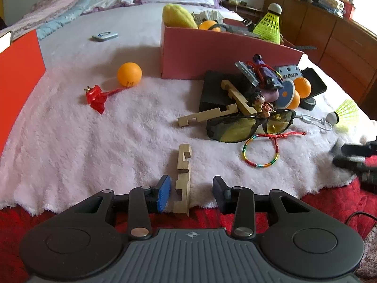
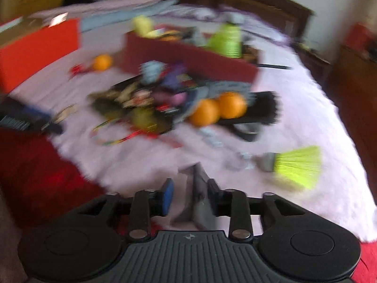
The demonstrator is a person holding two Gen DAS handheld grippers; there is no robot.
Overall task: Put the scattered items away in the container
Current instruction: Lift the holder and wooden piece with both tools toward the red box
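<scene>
A notched wooden puzzle piece (image 1: 182, 181) lies on the white fleece blanket (image 1: 94, 146), between the fingers of my open left gripper (image 1: 191, 193). The pink box (image 1: 223, 54) behind holds a yellow plush, an orange ball and a shuttlecock (image 1: 269, 24). In front of it lie a pile with sunglasses (image 1: 249, 125), more wooden pieces (image 1: 212, 115), a toy car, orange balls (image 1: 302, 87) and a striped bracelet (image 1: 260, 152). The right wrist view is blurred. There my right gripper (image 2: 190, 197) holds a grey-white object (image 2: 200, 202), which looks sharp against the smeared bed.
A lone orange ball (image 1: 129, 74) and a red toy (image 1: 96, 95) lie left of the box. An orange-red box (image 1: 18, 75) stands at the far left. A second shuttlecock (image 1: 344, 115) lies at the right. The red bedspread (image 1: 329, 200) shows at the blanket's near edge; a wooden dresser (image 1: 329, 35) stands beyond.
</scene>
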